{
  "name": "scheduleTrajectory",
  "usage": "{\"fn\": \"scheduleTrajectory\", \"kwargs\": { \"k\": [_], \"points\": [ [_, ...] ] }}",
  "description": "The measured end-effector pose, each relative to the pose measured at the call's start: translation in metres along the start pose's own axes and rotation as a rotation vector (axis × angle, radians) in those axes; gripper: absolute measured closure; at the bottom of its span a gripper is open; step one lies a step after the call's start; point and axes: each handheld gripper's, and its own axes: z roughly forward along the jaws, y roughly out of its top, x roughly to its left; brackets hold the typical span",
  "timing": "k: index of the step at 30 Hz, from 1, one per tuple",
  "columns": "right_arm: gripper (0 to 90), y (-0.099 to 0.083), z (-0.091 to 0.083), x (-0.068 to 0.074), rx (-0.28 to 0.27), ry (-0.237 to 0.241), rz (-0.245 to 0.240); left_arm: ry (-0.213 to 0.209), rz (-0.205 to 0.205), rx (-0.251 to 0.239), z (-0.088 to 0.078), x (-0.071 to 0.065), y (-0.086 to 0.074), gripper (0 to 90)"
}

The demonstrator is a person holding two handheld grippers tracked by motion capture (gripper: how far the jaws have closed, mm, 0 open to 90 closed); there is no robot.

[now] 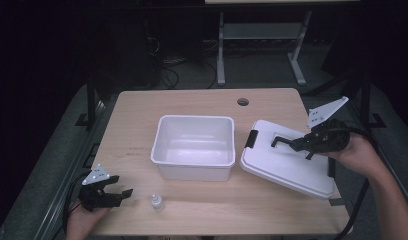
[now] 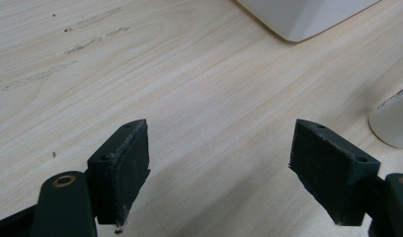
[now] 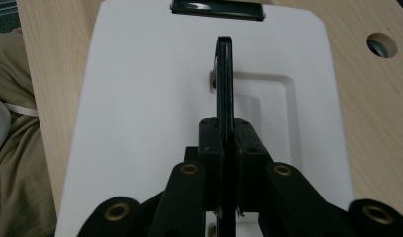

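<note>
Lid (image 1: 287, 162) beside the white bin (image 1: 194, 145): your right gripper (image 1: 291, 144) is clamped on its black handle (image 3: 225, 84). Your left gripper (image 1: 123, 193) gapes empty near a small bottle (image 1: 156, 202).

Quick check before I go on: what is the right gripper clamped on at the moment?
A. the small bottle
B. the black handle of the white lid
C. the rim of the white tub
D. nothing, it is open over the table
B. In the right gripper view the right gripper has its jaws closed on the black handle standing up from the white lid, beside the tub.
</note>
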Motion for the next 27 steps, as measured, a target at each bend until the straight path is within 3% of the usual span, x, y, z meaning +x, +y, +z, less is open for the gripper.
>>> {"fn": "scheduleTrajectory", "kwargs": {
  "k": [27],
  "points": [
    [83.8,-0.042,0.064,0.004,0.011,0.060,0.062,0.001,0.004,0.004,0.001,-0.001,0.000,22.7]
  ]
}}
